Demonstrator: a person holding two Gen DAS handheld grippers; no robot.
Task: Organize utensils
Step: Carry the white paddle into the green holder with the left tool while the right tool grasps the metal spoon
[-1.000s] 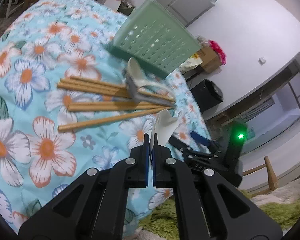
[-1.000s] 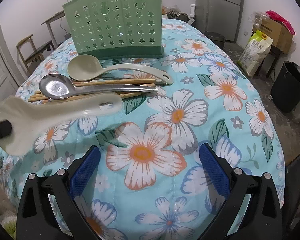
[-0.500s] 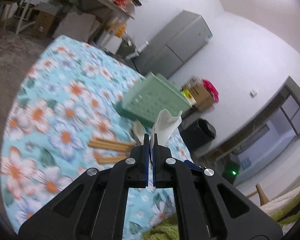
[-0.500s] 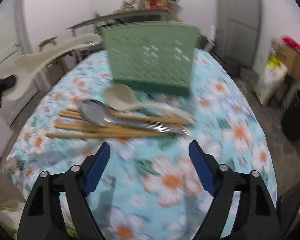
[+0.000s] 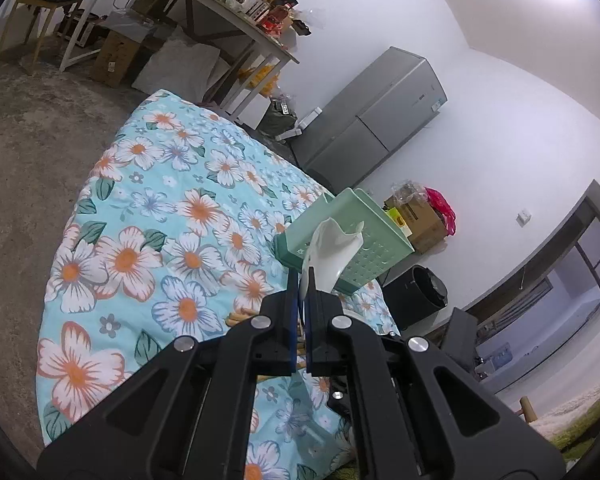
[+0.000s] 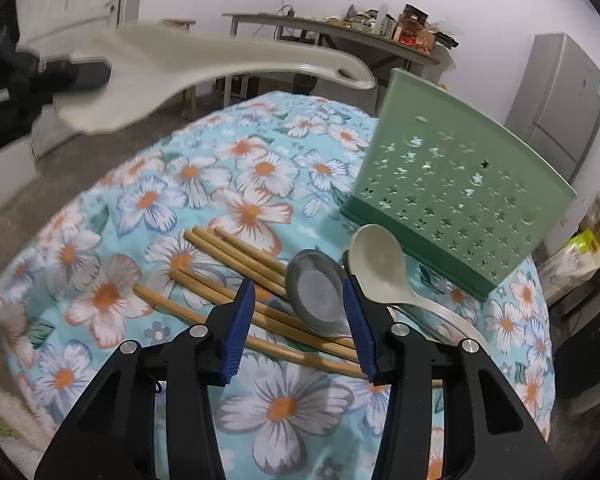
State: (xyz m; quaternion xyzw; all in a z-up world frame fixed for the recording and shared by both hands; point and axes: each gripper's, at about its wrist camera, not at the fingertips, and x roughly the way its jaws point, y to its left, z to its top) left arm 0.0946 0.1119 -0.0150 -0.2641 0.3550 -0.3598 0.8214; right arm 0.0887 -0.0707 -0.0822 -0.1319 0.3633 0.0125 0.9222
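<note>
Right now left gripper point(image 5: 299, 308) is clamped on the rice paddle point(image 5: 332, 254), airborne; green holder point(image 5: 350, 246) sits at its 12 o'clock, just beyond. Right gripper point(image 6: 300, 300) jaws are closing with nothing pinched, steel spoon point(image 6: 316, 294) bowl between them, handle running toward 4 o'clock.

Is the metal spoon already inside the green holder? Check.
No: the metal spoon lies on the chopsticks on the floral cloth, in front of the green holder.

Five chopsticks point(image 6: 236, 276), two spoons point(image 6: 318, 294), one rice paddle point(image 6: 204, 70), one green holder point(image 6: 456, 204).
</note>
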